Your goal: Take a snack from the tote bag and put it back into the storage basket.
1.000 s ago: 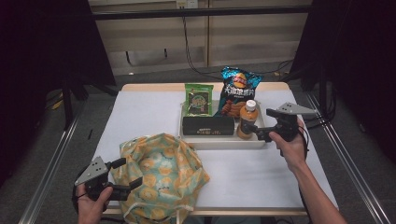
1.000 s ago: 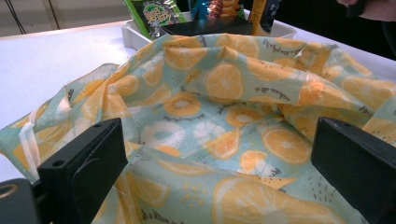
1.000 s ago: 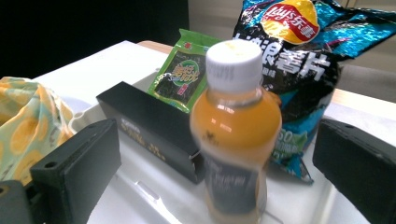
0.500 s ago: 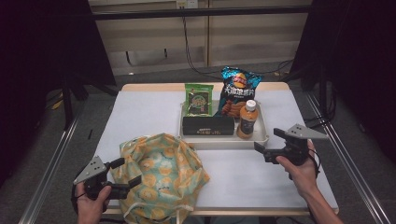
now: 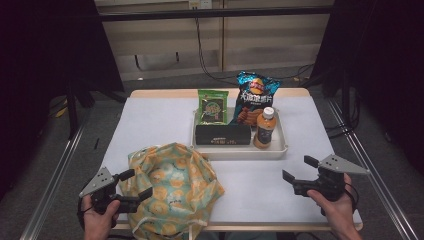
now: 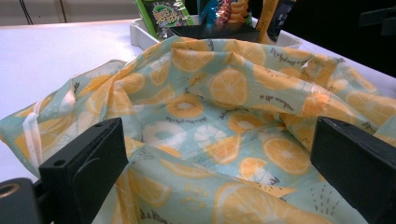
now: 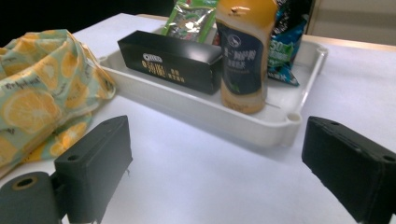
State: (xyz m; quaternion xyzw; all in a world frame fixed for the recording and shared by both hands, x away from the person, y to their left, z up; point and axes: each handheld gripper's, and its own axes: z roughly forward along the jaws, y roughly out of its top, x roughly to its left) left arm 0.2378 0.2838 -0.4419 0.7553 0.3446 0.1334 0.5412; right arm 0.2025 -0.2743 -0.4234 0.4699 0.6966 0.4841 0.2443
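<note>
A cloth bag with an orange-slice print lies crumpled at the table's near left; the same bag spreads between and beyond my left jaws. My left gripper stands open at the bag's left edge, nothing clamped. My right gripper is open over bare table at the near right, holding nothing. A white tray in the middle holds an orange drink bottle, a black box, a green snack packet and a blue chip bag. The bottle and box stand ahead of my right jaws.
The white table has bare surface at the far left and between tray and right gripper. Metal rails run along both sides of the table. Cables hang at the back wall.
My right gripper has drawn back from the bottle in the tray toward the table's near right edge, open and without anything. The left gripper has stayed at the bag.
</note>
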